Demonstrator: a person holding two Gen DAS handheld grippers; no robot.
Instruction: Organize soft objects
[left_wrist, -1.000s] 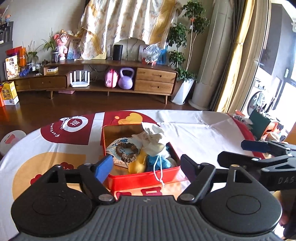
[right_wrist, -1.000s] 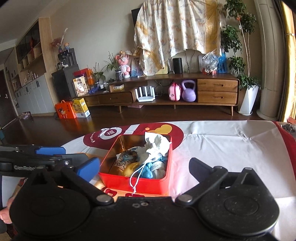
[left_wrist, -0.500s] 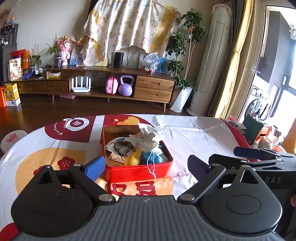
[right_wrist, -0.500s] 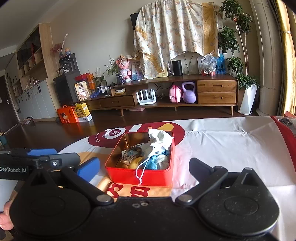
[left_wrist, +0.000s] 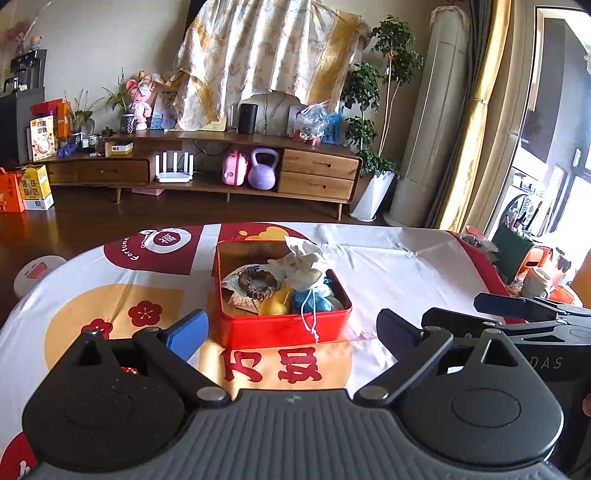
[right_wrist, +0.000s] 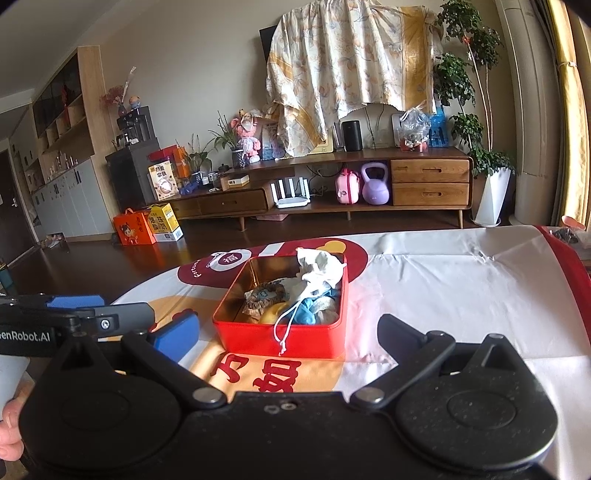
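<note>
Both grippers have drawn back from the red tin, which now sits farther off on the cloth.

The left gripper (left_wrist: 291, 328) and right gripper (right_wrist: 290, 330) hang with fingers spread and nothing held, well short of the red tin (left_wrist: 280, 328); inside it lie a white drawstring pouch (left_wrist: 304, 267), a brown beaded bracelet (left_wrist: 257, 283) and yellow and blue soft pieces, so packing looks finished. Beyond, the printed tablecloth (left_wrist: 388, 258), then dark floor, a wooden TV console (right_wrist: 369, 192) and a draped floral sheet (right_wrist: 351, 55).
</note>
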